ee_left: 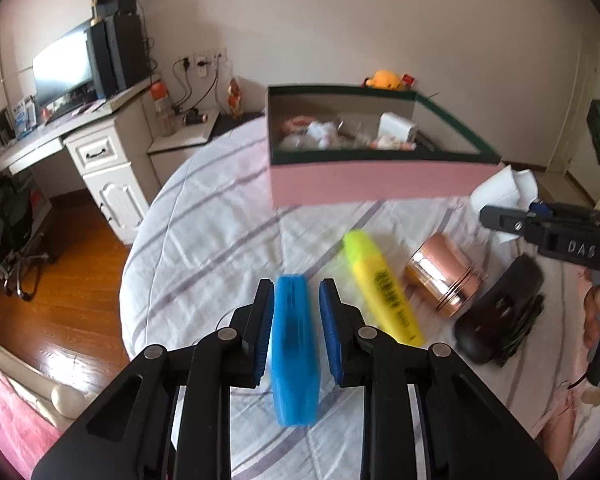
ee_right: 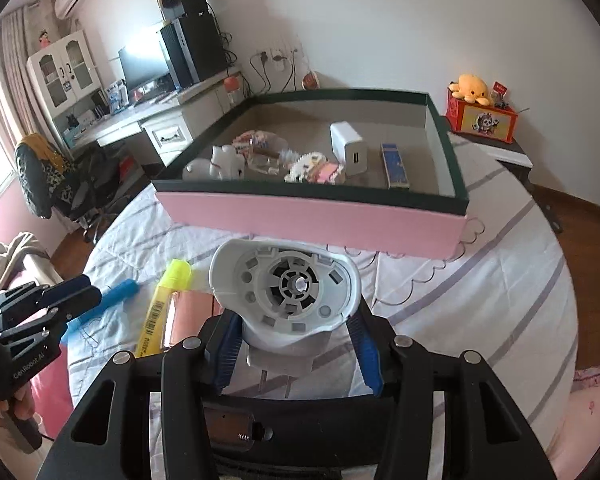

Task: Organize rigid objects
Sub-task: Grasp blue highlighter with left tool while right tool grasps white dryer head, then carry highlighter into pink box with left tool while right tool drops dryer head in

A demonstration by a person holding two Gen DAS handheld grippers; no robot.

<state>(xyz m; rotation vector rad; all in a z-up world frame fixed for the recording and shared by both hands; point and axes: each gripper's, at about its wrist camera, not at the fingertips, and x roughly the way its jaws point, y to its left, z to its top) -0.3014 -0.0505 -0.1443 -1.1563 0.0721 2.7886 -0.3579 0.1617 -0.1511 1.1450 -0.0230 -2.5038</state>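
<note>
The box point(ee_right: 312, 216) is already holding several items; the right gripper point(ee_right: 296, 340) is carrying a white plug-in device point(ee_right: 286, 284), while the left gripper point(ee_left: 296, 312), spread open, is straddling the blue case point(ee_left: 294, 352); the highlighter point(ee_left: 384, 284), copper jar point(ee_left: 444, 276) and black mouse point(ee_left: 496, 312) are waiting on the bed point(ee_left: 204, 240).

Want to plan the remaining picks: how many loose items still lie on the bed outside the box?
4: blue case between the left tool's pads, yellow highlighter beside it, copper cylinder, then black object. More may be hidden.
</note>
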